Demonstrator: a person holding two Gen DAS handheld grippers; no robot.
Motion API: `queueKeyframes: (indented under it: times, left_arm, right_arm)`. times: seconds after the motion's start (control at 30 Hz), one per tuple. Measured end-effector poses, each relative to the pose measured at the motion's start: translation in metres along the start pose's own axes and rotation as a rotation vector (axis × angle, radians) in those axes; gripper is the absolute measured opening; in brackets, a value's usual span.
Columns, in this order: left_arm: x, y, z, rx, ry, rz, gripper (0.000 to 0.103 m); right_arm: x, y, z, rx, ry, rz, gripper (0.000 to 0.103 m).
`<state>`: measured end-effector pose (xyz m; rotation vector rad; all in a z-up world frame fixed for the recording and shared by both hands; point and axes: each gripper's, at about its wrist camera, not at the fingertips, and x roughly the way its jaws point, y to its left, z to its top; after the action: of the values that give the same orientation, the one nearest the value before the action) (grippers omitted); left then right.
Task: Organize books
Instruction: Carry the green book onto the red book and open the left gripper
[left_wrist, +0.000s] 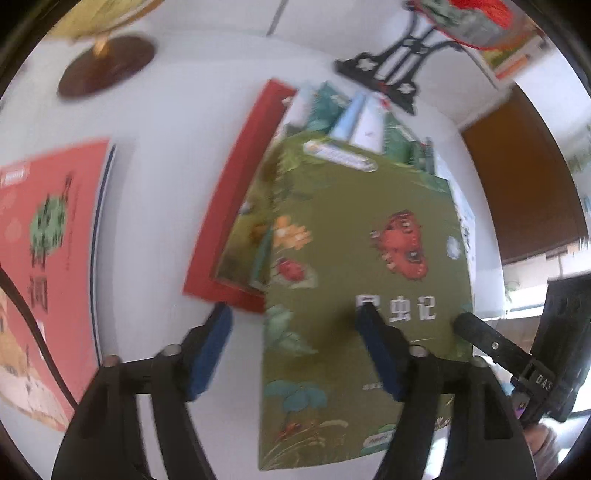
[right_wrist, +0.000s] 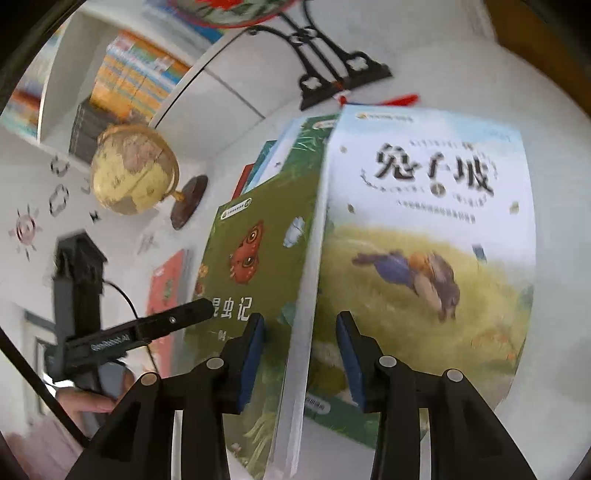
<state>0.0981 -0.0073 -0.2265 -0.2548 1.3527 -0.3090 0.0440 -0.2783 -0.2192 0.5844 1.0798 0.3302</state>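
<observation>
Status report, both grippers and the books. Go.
Left gripper open, one finger over the green insect-cover book. Right gripper straddling the pale rabbit-cover book, contact unclear. Black ornate stand behind the stack.

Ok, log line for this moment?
left gripper: open, over green book | right gripper: astride green book and pale book edges, grip unclear

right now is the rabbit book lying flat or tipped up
Tipped up. In the right wrist view the rabbit book leans at an angle with the green book, their near edges meeting in a ridge between the right gripper fingers.
</observation>
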Motion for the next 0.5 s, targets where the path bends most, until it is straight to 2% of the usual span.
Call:
queueKeyframes:
  times: [0.03, 0.1, 0.2, 0.27, 0.3, 0.43, 0.5]
  left_arm:
    - [0.003, 0.008, 0.000, -0.045, 0.025, -0.017, 0.082]
    - [0.007, 0.024, 0.000, -0.157, 0.056, -0.088, 0.081]
    - [0.008, 0.027, -0.001, -0.182, 0.048, -0.106, 0.078]
    - [0.009, 0.017, -0.005, -0.139, 0.061, -0.155, 0.067]
    - [0.009, 0.012, -0.007, -0.113, 0.062, -0.180, 0.055]
    - [-0.002, -0.020, -0.020, 0.057, 0.015, -0.114, 0.051]
    - [-0.006, -0.027, -0.024, 0.089, -0.007, -0.074, 0.050]
  right_arm:
    - [-0.002, -0.002, -0.002, 0.020, -0.005, 0.008, 0.040]
    - [-0.003, -0.004, -0.008, 0.037, -0.033, 0.017, 0.040]
    - [-0.006, -0.005, -0.015, 0.068, -0.055, 0.008, 0.041]
    - [-0.006, -0.005, -0.016, 0.097, -0.051, 0.010, 0.042]
    - [-0.006, -0.005, -0.017, 0.114, -0.045, 0.017, 0.042]
    - [-0.006, -0.007, -0.026, 0.169, -0.013, 0.092, 0.042]
    - [-0.009, -0.005, -0.033, 0.175, -0.018, 0.077, 0.038]
